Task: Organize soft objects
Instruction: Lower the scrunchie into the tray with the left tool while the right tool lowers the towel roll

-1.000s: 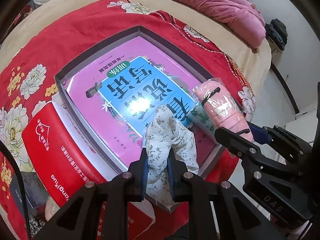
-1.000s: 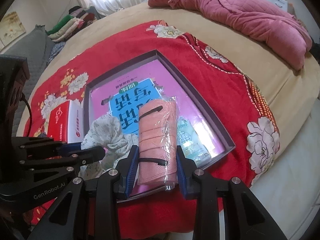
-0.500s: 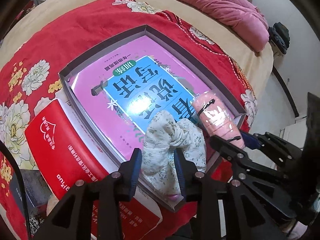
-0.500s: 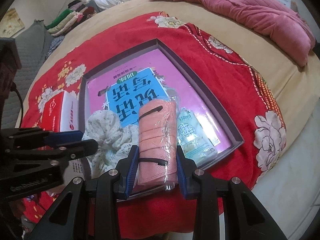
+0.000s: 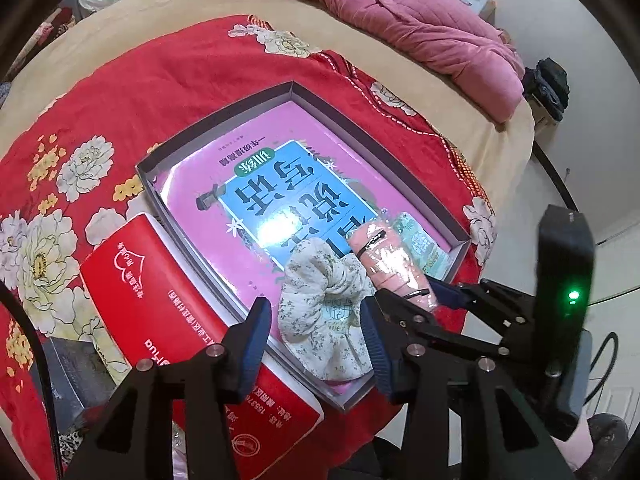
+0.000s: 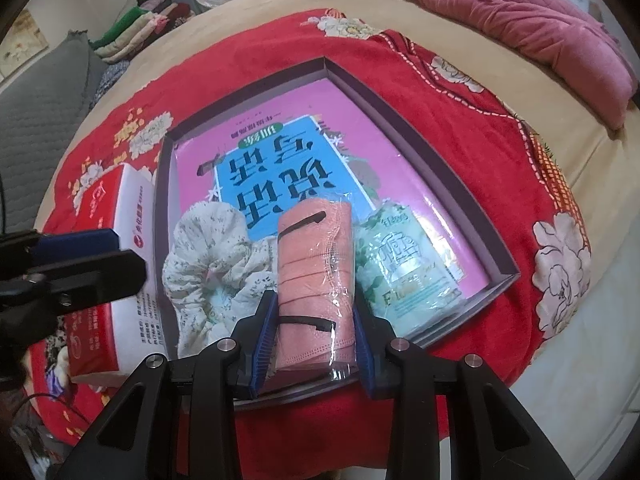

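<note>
The left gripper [image 5: 316, 344] has just been opening. A second ago its pads pinched the floral cloth [image 5: 324, 312] tightly; now the jaws stand moderately apart, and the cloth lies loose between them, spread out on the near corner of the box [image 5: 216, 118]. The pads do not seem to press on it any more, though the right pad is very close to its edge. So the cloth is released and its placing looks finished. Compared with the earlier pictures, the left camera also sees the box from a little farther, so the hand appears to be lifting away.

The right gripper [image 6: 314, 340] is different. Its jaws are narrow and hold the pink mask pack [image 6: 316, 276] on both sides, as before. The pack has come lower: its near end now looks to rest on, or just above, the near edge of the box, between the cloth [image 6: 216, 256] and the green tissue pack [image 6: 404, 272]. It touches or almost touches both neighbours; which one, cannot be told for sure.

For the task this means two soft things already lie in the box, on the pink book [image 6: 280, 148], and the third is probably about to be let go. The red tissue box [image 5: 168, 308] stands outside, just beside the box's left wall.
</note>
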{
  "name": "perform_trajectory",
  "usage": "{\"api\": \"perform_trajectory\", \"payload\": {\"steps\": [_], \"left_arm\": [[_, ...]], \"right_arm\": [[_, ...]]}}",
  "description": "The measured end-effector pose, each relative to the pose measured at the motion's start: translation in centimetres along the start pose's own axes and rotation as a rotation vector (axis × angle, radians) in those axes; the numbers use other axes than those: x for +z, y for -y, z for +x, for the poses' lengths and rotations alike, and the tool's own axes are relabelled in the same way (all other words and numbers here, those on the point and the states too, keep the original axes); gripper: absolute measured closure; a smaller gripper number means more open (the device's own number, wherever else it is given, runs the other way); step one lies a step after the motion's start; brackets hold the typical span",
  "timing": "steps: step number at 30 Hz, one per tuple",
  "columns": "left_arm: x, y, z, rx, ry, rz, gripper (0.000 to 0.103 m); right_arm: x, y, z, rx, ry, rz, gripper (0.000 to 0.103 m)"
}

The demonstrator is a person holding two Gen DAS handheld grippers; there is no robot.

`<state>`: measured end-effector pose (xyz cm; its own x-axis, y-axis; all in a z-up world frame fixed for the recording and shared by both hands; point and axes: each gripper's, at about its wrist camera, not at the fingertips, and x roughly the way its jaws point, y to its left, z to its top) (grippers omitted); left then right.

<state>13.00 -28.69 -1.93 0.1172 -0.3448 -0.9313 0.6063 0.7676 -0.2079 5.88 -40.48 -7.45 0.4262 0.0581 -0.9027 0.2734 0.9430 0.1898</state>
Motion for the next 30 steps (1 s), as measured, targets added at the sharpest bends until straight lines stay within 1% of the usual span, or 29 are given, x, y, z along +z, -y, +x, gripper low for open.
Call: {"api": "perform_trajectory", "payload": {"steps": [6,11,15,20,25,27,30], "left_arm": [[-0.3,0.1,-0.7,-0.001,0.013,0.003,0.056],[-0.5,0.2,-1.3,0.003,0.024,0.005,0.051],[-0.7,0.4,-1.8,0.012,0.032,0.012,0.051],[-0.8,0.6,-2.5,0.021,0.044,0.018,0.05],[-1.2,0.6,-3.4,0.027,0.058,0.02,0.049],[-1.4,0.6,-3.8,0.033,0.065,0.019,0.047],[-1.7,0.4,-4.3,0.038,0.073,0.014,0.043]], "right_arm": [[-0.3,0.3,0.4,-0.005,-0.014,0.016,0.065],[-0.4,0.1,-0.1,-0.009,-0.004,0.01,0.064],[-0.3,-0.2,-0.9,-0.009,0.008,0.003,0.063],[-0.1,-0.6,-2.2,-0.009,0.028,-0.006,0.054],[-0.1,-0.9,-3.3,-0.01,0.047,-0.012,0.052],[-0.1,-1.1,-3.8,-0.011,0.054,-0.017,0.049],[-0.2,-1.3,-4.2,-0.016,0.059,-0.022,0.048]]}}
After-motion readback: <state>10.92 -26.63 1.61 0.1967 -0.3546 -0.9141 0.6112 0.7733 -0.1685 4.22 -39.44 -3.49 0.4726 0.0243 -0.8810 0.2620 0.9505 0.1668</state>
